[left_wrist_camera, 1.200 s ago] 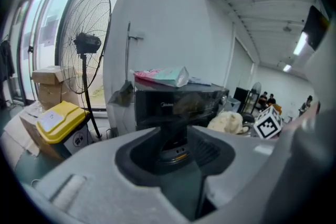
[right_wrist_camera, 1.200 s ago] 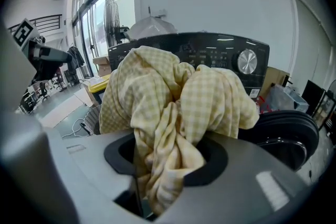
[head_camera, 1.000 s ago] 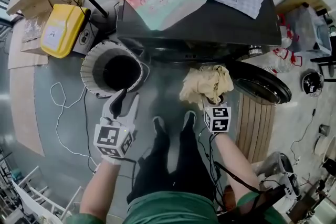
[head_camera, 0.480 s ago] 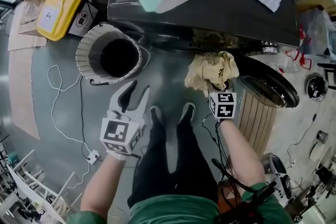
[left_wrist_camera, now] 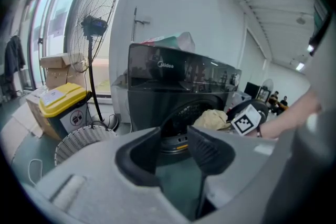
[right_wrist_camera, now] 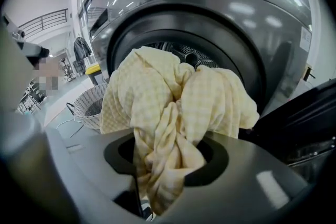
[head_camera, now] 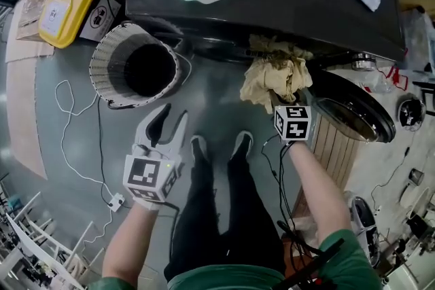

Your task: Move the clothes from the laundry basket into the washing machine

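**Yellow cloth held at the washer's mouth**

Head view: the right gripper [head_camera: 281,102] is clamped on a bunched yellow checked cloth [head_camera: 275,75], which hangs at the washing machine [head_camera: 272,7] opening, with the open door [head_camera: 357,109] at its 4 o'clock. The left gripper [head_camera: 168,129] hovers over the floor, the laundry basket [head_camera: 102,64] at its 11 o'clock. Left gripper view: jaws apart, nothing between them. Right gripper view: jaws pinch the cloth, the drum [right_wrist_camera: 191,54] at 12 o'clock
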Motion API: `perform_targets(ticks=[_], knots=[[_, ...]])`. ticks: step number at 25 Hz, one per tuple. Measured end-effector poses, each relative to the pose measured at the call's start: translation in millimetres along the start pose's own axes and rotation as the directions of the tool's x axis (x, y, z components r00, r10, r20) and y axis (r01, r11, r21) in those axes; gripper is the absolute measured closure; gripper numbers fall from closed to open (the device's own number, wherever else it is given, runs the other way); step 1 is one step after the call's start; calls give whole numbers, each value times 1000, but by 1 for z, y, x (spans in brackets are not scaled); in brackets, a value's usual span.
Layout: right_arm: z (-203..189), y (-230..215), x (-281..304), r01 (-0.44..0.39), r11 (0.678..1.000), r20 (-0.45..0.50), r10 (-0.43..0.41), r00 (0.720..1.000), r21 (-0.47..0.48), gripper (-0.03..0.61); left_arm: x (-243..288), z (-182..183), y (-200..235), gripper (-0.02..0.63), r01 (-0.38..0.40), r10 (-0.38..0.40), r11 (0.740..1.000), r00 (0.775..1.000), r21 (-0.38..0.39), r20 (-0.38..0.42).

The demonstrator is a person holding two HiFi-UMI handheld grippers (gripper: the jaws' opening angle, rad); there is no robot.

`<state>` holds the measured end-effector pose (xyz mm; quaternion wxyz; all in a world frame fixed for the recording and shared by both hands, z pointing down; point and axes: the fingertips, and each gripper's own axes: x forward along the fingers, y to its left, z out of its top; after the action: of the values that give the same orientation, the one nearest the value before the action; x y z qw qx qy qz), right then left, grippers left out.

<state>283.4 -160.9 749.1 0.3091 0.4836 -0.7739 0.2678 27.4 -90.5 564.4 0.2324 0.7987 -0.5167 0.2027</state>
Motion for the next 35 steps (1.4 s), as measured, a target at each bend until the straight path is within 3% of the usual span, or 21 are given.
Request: perform_targets(ticks=[8,15,23,28,35], knots=[[-12,-3,46,-8,1000,-5,8,1000,12,397,18,-33,15,457,1,-1,1000,1000,1,3],[-23,5,69,-1,999,21,0,1000,35,396,22,-45,31,457,-7,5,1000,998,30,66],[-12,-18,102,20,999,82,-23,996,39,393,73,-62,53,457,-17,15,1000,993,22,120],[-1,-30,119,12,997,110,-19,994,71,390,102,-47,73,457,-51,46,999,974,18,222],[14,-38,152,26,999,212,-17,977,-39,383,132,-77,101,456,-92,58,992,939,84,339]])
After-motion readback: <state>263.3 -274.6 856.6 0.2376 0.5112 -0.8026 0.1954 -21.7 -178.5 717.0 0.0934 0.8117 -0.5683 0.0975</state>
